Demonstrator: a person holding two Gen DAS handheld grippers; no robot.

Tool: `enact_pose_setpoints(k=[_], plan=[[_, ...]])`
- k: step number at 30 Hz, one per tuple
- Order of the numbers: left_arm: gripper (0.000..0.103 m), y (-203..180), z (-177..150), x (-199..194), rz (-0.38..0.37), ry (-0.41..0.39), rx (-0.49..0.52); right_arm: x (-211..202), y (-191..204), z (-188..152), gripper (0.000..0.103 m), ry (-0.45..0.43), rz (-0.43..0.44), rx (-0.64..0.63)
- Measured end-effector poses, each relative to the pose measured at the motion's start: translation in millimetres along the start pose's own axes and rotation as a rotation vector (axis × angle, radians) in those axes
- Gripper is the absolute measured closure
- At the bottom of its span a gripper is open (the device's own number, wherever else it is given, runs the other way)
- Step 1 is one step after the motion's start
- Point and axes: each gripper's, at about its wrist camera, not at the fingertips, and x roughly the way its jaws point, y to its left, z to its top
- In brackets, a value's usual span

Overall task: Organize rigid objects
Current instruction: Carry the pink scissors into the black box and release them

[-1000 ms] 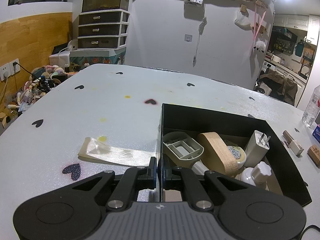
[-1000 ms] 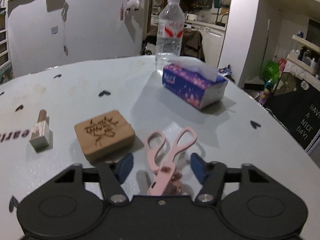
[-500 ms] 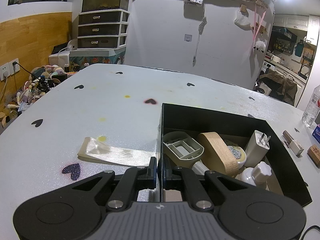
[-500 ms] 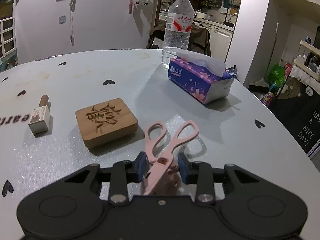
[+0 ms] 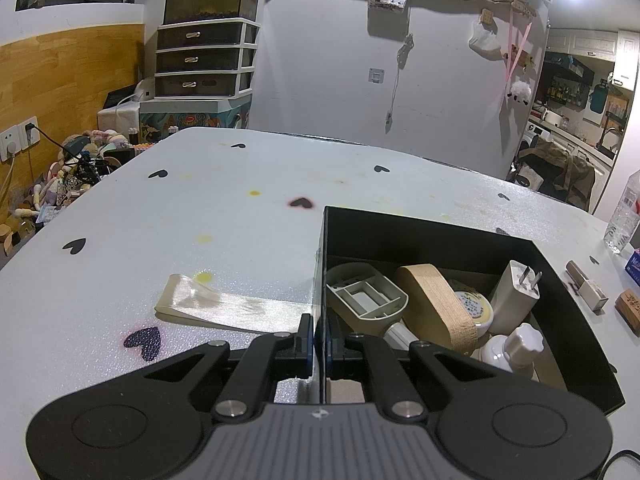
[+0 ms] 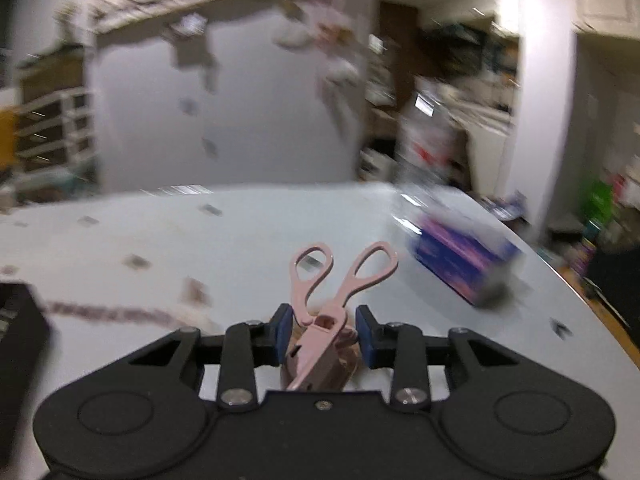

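In the left wrist view my left gripper [image 5: 319, 336] is shut on the left wall of the black box [image 5: 440, 236]. Inside the box lie a grey plastic holder [image 5: 364, 296], a wooden ring [image 5: 436, 308], a white plug [image 5: 514, 296] and a white bottle [image 5: 516, 348]. In the blurred right wrist view my right gripper [image 6: 322, 332] is shut on pink scissors [image 6: 340, 280], handles pointing away, held above the white table [image 6: 240, 248].
A small stamp [image 5: 588, 290], a wooden block [image 5: 630, 308] and a water bottle [image 5: 624, 216] stand right of the box. A clear strip [image 5: 228, 308] lies left of it. A purple tissue box [image 6: 460, 260] sits ahead on the right; the box's corner [image 6: 16, 336] shows at the left.
The right gripper closed on the pink scissors and lifted them off the table, swinging left away from the wooden block. The left gripper stayed still on the box wall.
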Motion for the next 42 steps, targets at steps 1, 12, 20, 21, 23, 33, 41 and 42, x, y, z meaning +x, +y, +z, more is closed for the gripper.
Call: enact_pose_setpoints(k=[1, 12, 20, 21, 23, 33, 41, 42], plan=[[0.097, -0.1, -0.2, 0.5, -0.001, 0.0, -0.001, -3.4, 11.5, 4.4, 0.068, -0.018, 0.057, -0.016], [0.096, 1.4, -1.1, 2.6, -0.017, 0.0, -0.014, -12.1, 151.0, 13.6, 0.068, 0.009, 0.704, -0.303], [0.096, 1.3, -0.6, -0.9, -0.026, -0.002, -0.006, 0.0, 221.2, 3.0, 0.068, 0.157, 1.022, -0.65], [0.096, 1.8, -0.5, -1.1, -0.028, -0.001, -0.007, 3.6, 226.5, 2.2, 0.068, 0.179, 1.049, -0.678], [0.096, 2.8, -0.3, -1.8, -0.033, -0.001, -0.01, 9.8, 231.9, 2.1, 0.068, 0.214, 1.082, -0.713], [0.095, 8.2, 4.3, -2.6, -0.059, 0.01, -0.051, 38.1, 265.8, 1.7, 0.068, 0.37, 1.204, -0.816], [0.096, 7.4, 8.6, -4.6, -0.055, 0.007, -0.049, 50.9, 289.5, -5.2, 0.068, 0.441, 1.261, -0.857], [0.096, 7.3, 8.9, -4.6, -0.054, 0.008, -0.051, 52.4, 290.9, -5.8, 0.068, 0.44, 1.26, -0.848]])
